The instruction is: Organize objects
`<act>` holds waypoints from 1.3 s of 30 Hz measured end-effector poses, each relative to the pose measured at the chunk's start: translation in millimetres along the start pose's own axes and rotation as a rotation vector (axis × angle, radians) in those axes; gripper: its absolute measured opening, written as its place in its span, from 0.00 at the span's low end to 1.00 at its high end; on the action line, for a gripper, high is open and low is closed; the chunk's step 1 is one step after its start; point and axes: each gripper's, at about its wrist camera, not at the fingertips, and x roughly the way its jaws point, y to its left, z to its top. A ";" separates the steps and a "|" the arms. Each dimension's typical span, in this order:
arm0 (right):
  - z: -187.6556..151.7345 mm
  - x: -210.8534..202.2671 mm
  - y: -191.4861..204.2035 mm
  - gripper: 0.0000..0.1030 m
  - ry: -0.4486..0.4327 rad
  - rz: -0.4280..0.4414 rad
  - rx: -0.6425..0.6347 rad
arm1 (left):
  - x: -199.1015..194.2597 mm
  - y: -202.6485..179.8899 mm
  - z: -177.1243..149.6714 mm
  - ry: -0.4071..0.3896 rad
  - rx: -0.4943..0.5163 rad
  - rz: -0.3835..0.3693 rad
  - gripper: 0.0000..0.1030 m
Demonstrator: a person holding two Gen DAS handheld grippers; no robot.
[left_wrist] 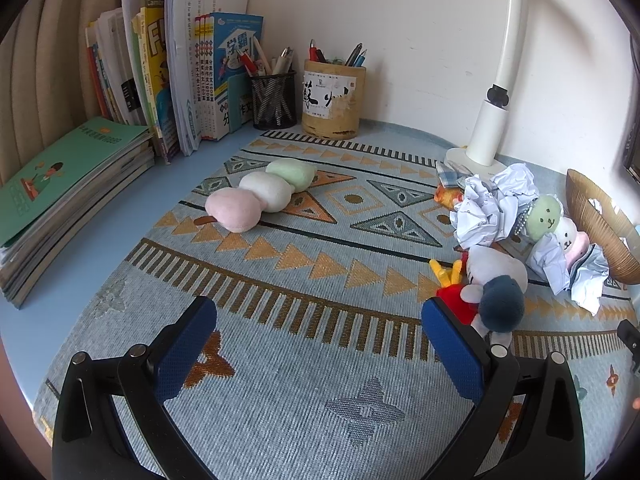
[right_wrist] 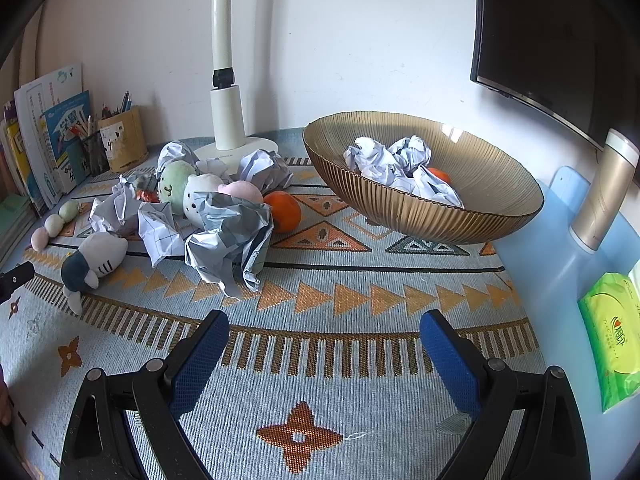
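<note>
A pink, white and green dango plush (left_wrist: 260, 196) lies on the patterned mat, far ahead of my left gripper (left_wrist: 320, 312), which is open and holds nothing. A white and dark blue plush (left_wrist: 496, 284) lies just past its right finger. Crumpled paper balls (right_wrist: 228, 232), round-faced plush toys (right_wrist: 176, 184) and an orange (right_wrist: 284, 211) form a heap left of the ribbed gold bowl (right_wrist: 480, 216). The bowl holds more crumpled paper (right_wrist: 392, 164) and another orange (right_wrist: 440, 175). My right gripper (right_wrist: 324, 328) is open over bare mat, short of the heap.
Books (left_wrist: 160, 80) stand at the back left beside a flat stack (left_wrist: 60, 200). Two pen holders (left_wrist: 332, 100) sit against the wall. A white lamp base (right_wrist: 228, 136) stands behind the heap. At the right are a monitor (right_wrist: 552, 40), a gold flask (right_wrist: 600, 196) and a green wipes pack (right_wrist: 612, 340).
</note>
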 end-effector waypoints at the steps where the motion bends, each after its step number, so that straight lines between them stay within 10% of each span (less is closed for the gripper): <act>1: -0.2 -0.1 0.0 0.93 -0.001 0.000 0.001 | 0.0 0.0 0.0 0.000 0.000 0.000 0.99; 39: 0.3 1.3 -3.8 0.93 0.005 0.005 0.012 | 0.4 2.7 0.8 -0.005 -0.001 -0.015 0.99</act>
